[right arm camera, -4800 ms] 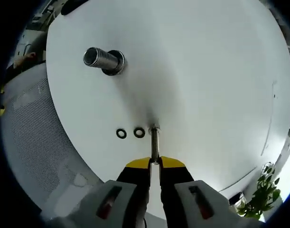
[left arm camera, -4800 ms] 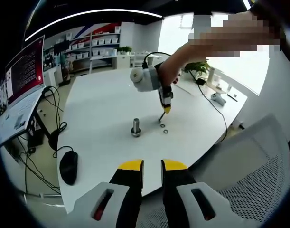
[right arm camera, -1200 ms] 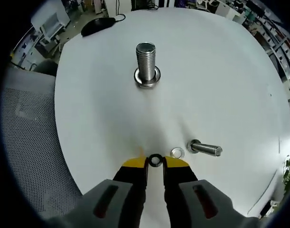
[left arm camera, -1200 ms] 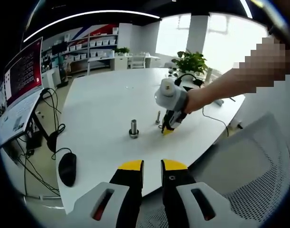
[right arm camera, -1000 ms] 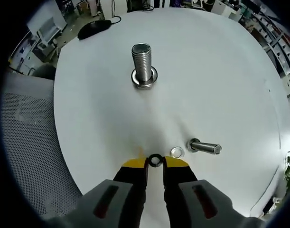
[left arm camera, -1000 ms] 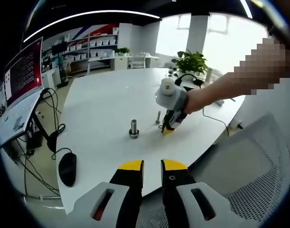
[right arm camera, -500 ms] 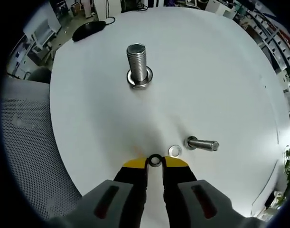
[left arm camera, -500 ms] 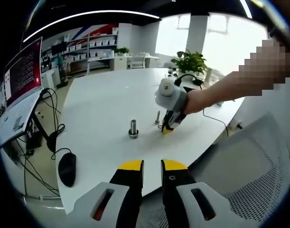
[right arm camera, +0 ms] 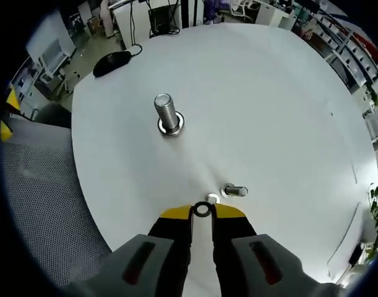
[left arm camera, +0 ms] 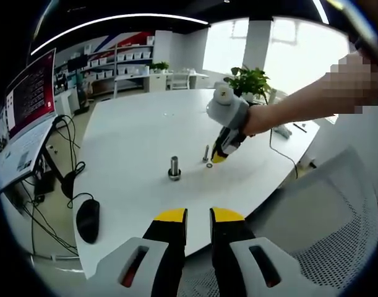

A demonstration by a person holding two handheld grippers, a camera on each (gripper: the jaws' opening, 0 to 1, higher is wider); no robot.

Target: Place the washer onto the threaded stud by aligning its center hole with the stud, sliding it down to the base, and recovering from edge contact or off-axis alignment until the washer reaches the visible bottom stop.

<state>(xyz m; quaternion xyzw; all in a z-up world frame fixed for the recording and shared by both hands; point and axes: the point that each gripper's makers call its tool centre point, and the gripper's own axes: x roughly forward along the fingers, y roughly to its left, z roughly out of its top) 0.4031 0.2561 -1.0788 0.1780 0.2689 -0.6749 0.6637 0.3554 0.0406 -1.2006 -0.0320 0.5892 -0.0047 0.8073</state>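
Two gripper cameras, one low and far back, one high and close over the bench

The left gripper view looks from off the near edge, level across the white bench (left arm camera: 133, 142) toward far shelves, with the threaded stud (left arm camera: 174, 167) small at mid-distance. The right gripper view looks steeply down from above the bench (right arm camera: 269, 111), nearer. Both share the stud (right arm camera: 167, 115), the small bolt (right arm camera: 234, 191) and the mouse (right arm camera: 111, 62).

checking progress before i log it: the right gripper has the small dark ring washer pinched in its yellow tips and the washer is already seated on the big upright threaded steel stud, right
Not quite. The right gripper does pinch the small dark ring washer between its yellow tips, but the washer is not on the big upright threaded steel stud. In the right gripper view the stud stands apart across the white table, with the washer held well short of it.
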